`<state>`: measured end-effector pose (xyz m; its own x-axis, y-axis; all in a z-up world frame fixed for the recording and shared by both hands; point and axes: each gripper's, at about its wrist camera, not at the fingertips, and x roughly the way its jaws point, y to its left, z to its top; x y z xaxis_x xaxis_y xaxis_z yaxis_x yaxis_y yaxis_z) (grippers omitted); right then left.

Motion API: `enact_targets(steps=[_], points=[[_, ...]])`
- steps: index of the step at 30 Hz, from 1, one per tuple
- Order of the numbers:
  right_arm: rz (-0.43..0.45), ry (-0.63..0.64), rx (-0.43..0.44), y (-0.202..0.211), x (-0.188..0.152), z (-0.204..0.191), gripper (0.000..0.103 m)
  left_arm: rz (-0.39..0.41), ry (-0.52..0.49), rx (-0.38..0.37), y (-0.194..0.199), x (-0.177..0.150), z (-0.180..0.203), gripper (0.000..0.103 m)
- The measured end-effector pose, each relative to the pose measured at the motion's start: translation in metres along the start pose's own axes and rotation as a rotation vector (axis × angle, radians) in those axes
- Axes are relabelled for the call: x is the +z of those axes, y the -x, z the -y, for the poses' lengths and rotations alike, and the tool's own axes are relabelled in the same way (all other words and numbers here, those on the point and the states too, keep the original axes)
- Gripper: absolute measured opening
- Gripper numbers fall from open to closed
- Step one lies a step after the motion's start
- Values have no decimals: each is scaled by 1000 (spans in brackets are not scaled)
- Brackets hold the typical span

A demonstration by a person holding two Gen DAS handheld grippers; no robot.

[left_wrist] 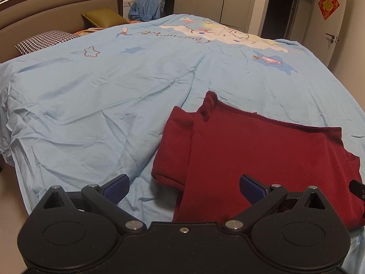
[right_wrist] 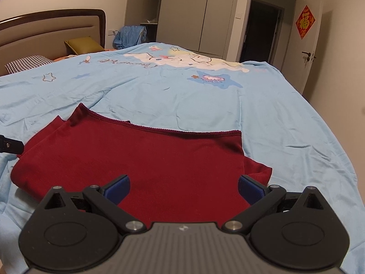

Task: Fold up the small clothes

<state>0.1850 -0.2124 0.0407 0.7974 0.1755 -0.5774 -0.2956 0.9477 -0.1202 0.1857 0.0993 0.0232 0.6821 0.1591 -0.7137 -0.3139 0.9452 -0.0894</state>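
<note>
Both grippers sit nearest the lens, blue-padded fingers spread wide, nothing between them. Left gripper (left_wrist: 183,186) hangs over the near-left edge of the garment; its right-side pad (left_wrist: 252,188) is above the cloth, its left-side pad above bare sheet. Right gripper (right_wrist: 183,186) is centred over the near hem, both pads above fabric. Can't tell from either view whether any pad touches the cloth.

Dark red knit garment (right_wrist: 136,159) lies flat on the near part of the bed, already partly folded: a narrower layer pokes out on the left (left_wrist: 173,141) and another on the right (right_wrist: 257,171), under the top panel. Ribbed edge runs along the far side. My read: sides are tucked in, and the next step is a near-to-far fold, hence both tools open at the near edge, one per corner region.

Risk: thin top layer only gets pinched, lower layers slide out.

Underneath, light blue cartoon-print bed sheet (left_wrist: 102,105), wrinkled, soft, so cloth may drag. Further out: checked pillow (left_wrist: 45,40), olive cushion (left_wrist: 102,17), brown padded headboard (left_wrist: 57,6), blue clothes heaped on a stand (left_wrist: 148,6), grey wardrobe (right_wrist: 194,18), white door with a red paper square (right_wrist: 305,21).
</note>
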Motion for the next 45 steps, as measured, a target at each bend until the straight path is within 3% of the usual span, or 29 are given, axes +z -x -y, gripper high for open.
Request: enact_targets(steps=[10,27,36,45], points=[[23,110,-35,-28,-13,-31,103,-52,43,10,-16,-7,-15,102],[-52,119,-22,-81,-25,-52,103,-103,125,2,-28,-23,-37,102],[-74,98,-17,-91,-35,-51,103,-139,158,-3,-37,-32,-41,102],[-85,85,-10,-94,-36,-50,103,-142,160,-55,-42,-30,-32,102]])
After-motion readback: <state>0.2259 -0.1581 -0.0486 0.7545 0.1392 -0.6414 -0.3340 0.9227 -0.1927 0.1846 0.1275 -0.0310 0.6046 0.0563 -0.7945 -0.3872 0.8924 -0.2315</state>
